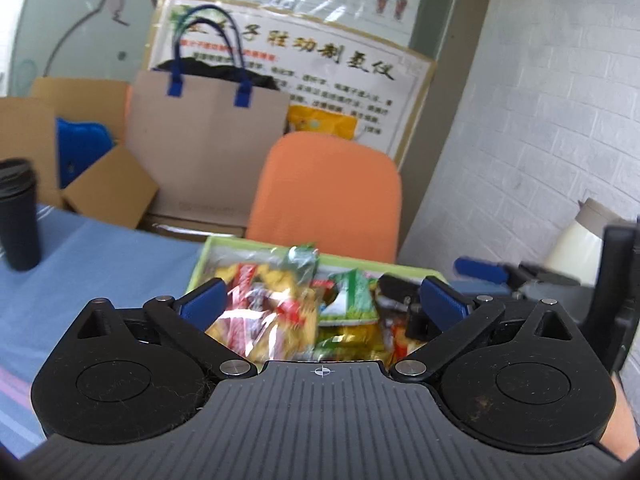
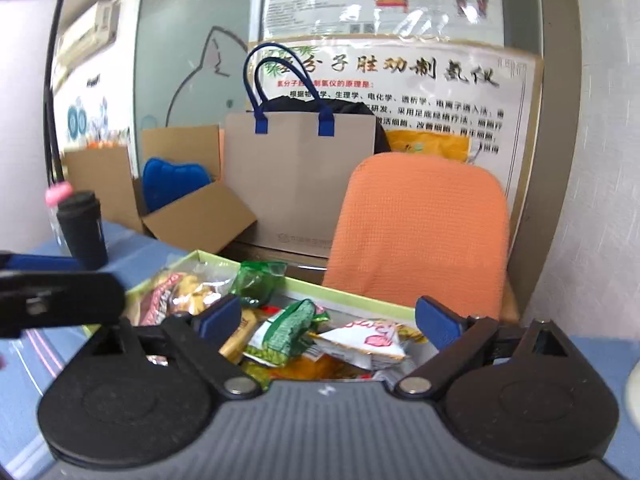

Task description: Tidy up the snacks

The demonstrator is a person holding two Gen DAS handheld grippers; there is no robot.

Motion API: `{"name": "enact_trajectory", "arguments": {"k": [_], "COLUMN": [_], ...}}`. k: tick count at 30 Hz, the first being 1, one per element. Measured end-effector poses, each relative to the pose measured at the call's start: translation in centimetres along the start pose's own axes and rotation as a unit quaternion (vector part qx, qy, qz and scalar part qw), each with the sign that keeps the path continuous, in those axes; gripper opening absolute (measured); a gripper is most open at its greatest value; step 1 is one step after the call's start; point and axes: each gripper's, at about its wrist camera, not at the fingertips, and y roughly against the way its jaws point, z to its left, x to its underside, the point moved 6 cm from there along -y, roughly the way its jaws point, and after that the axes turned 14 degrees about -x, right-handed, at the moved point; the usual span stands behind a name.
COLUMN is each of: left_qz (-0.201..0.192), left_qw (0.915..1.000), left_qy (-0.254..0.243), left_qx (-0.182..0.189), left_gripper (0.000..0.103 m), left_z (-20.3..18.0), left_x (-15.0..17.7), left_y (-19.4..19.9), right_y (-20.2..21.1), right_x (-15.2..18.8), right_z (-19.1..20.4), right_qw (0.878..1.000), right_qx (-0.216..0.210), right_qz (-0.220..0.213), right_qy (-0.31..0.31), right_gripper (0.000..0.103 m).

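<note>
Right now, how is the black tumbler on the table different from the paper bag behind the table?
The black tumbler is dark, narrow and cylindrical; the paper bag is pale tan, broad and flat-faced. The tumbler is closed with a lid; the bag is open, with something black showing at its top. The bag has blue handles, the tumbler none. Both stand upright.

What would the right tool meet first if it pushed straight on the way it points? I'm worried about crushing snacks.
Most likely the white-and-pink snack packet lying on the pile in the green tray, just ahead of the open right tool. Depth is hard to judge here.
</note>
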Motion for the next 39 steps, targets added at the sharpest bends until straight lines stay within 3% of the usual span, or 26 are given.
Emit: {"name": "enact_trajectory", "arguments": {"k": [6, 10, 15, 19, 21, 29, 39], "left_qz": [0.018, 0.032, 0.037, 0.049, 0.052, 0.056, 0.073], "left_qw": [0.9995, 0.9994, 0.9988, 0.9984, 0.9983, 0.9978, 0.9963], "left_qy": [-0.016, -0.014, -0.030, -0.029, -0.027, -0.032, -0.036], "left_qx": [-0.019, -0.004, 0.008, 0.000, -0.002, -0.013, -0.029], "left_gripper": [0.092, 0.091, 0.091, 0.092, 0.090, 0.089, 0.084], "left_z": [1.5, 1.7, 1.3, 1.3, 1.4, 1.5, 1.7], "left_x": [2.2, 4.0, 7.2, 9.7, 10.8, 12.7, 13.8], "left_y": [3.5, 5.7, 9.3, 11.8, 12.8, 15.2, 14.8], "right_y": [5.1, 10.2, 16.6, 20.7, 22.1, 24.5, 24.6], "right_x": [5.2, 8.7, 12.0, 13.7, 14.2, 14.6, 15.3], "right_z": [2.8, 4.6, 7.2, 8.4, 9.0, 10.2, 10.7], "right_qw": [0.999, 0.996, 0.984, 0.967, 0.965, 0.967, 0.967], "right_qx": [0.010, 0.067, 0.121, 0.169, 0.171, 0.160, 0.173], "right_qz": [0.015, 0.027, 0.005, -0.022, -0.029, -0.026, -0.006], "right_qy": [-0.027, -0.057, -0.129, -0.190, -0.196, -0.196, -0.186], "right_gripper": [0.096, 0.096, 0.096, 0.098, 0.098, 0.098, 0.098]}}
